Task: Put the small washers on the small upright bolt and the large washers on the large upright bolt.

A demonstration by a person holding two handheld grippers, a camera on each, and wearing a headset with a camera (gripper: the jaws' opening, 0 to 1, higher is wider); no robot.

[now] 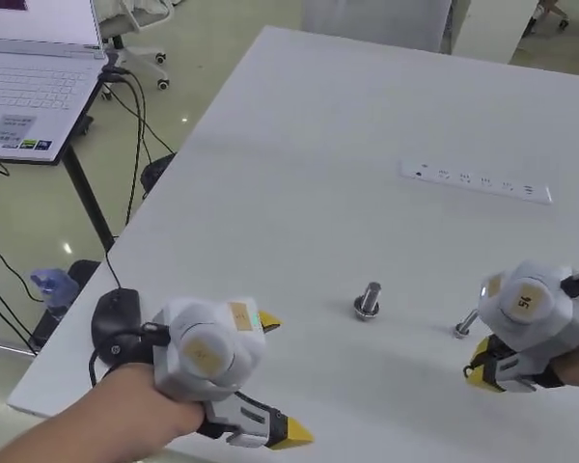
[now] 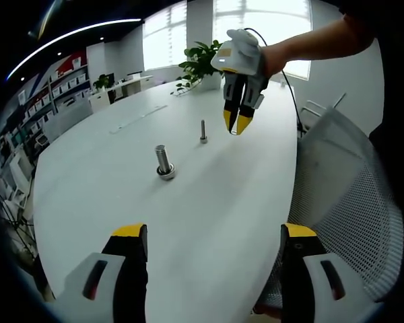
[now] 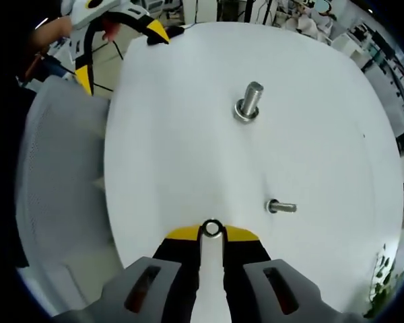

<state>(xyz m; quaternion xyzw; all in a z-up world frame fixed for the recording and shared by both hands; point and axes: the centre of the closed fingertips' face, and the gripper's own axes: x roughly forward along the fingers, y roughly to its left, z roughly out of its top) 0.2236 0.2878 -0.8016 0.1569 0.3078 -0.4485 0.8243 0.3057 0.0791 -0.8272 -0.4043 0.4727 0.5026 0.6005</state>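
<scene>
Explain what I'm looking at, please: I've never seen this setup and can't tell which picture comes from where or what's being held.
There is no robot: a person holds a hand-held gripper in each hand. The head view looks down from the person's headset at a white table. The other two pictures come from cameras riding on each hand-held gripper, looking along its two jaws. On the table stand a large bolt and a small bolt, both upright, with a power strip farther off and a mouse near the edge. The left hand-held gripper is open and holds nothing. The right hand-held gripper is shut on a washer, close to the small bolt.
</scene>
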